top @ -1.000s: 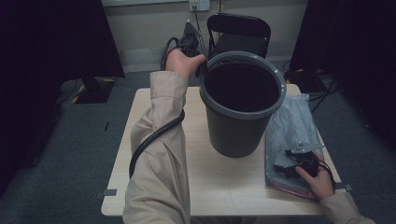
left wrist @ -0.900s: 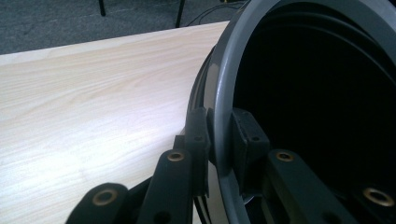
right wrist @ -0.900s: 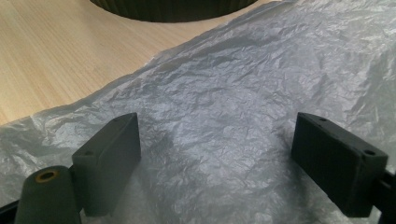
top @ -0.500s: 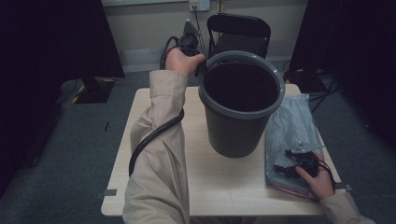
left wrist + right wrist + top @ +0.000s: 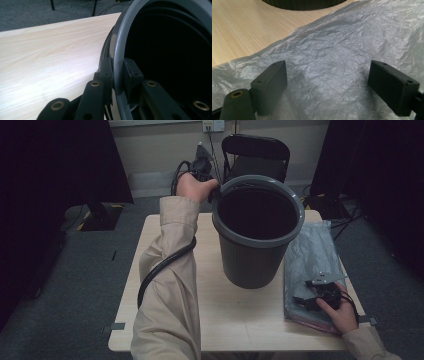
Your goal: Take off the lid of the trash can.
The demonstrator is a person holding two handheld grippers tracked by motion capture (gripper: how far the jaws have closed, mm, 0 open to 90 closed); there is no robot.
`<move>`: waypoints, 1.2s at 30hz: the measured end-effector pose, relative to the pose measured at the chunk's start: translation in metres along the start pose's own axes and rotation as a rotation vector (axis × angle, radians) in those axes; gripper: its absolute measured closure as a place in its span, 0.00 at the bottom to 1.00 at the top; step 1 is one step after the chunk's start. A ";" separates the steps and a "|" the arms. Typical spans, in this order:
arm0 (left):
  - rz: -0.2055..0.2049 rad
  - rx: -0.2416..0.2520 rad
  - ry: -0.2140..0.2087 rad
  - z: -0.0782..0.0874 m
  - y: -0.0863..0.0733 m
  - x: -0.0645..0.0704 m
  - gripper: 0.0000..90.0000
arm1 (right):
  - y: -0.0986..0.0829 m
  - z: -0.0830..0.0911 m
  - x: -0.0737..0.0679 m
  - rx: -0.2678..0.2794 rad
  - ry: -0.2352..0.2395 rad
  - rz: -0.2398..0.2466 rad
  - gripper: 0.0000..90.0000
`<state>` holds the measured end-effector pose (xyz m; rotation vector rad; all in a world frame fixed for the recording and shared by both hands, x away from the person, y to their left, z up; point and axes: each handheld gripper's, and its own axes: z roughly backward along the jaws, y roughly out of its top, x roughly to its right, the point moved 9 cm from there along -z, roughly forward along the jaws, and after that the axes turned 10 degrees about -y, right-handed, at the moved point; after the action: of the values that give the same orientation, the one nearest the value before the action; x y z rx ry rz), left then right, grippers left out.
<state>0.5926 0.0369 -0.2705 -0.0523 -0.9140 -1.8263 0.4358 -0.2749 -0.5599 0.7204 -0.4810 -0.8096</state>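
A dark grey plastic bin [image 5: 256,235] stands tilted at the middle of the wooden table [image 5: 165,320]. My left gripper [image 5: 212,194] is shut on the bin's rim [image 5: 117,67] at its far left, one jaw outside and one inside. A flat grey plastic bag [image 5: 312,255] lies on the table to the right of the bin. My right gripper [image 5: 307,299] hovers just over the bag [image 5: 332,57] near its front end, open, with nothing between its fingers [image 5: 270,85].
A black folding chair [image 5: 257,150] stands behind the table's far edge. Cables and a wall socket [image 5: 212,125] are at the back wall. Dark curtains hang at both sides. The person's left sleeve [image 5: 167,290] crosses the table's left half.
The bin has tipped and shifted slightly under the left gripper's hold. The right gripper has stayed over the bag.
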 end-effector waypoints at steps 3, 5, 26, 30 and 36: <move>0.003 0.009 -0.004 0.002 0.000 -0.002 0.88 | 0.000 0.000 0.000 0.002 0.001 -0.001 0.17; 0.007 0.016 0.003 0.003 -0.001 -0.005 0.88 | 0.000 0.000 0.000 0.000 -0.001 0.000 0.17; 0.077 0.039 0.008 0.023 -0.012 -0.022 0.87 | 0.000 0.000 0.000 -0.001 -0.001 0.000 0.17; 0.104 0.046 0.033 0.027 -0.013 -0.026 0.87 | 0.000 0.000 0.000 -0.003 0.000 -0.002 0.17; 0.126 0.054 0.022 0.032 -0.015 -0.024 0.87 | 0.000 0.000 0.000 -0.001 0.000 0.000 0.17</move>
<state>0.5800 0.0779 -0.2661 -0.0549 -0.9239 -1.6821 0.4356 -0.2748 -0.5600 0.7198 -0.4802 -0.8100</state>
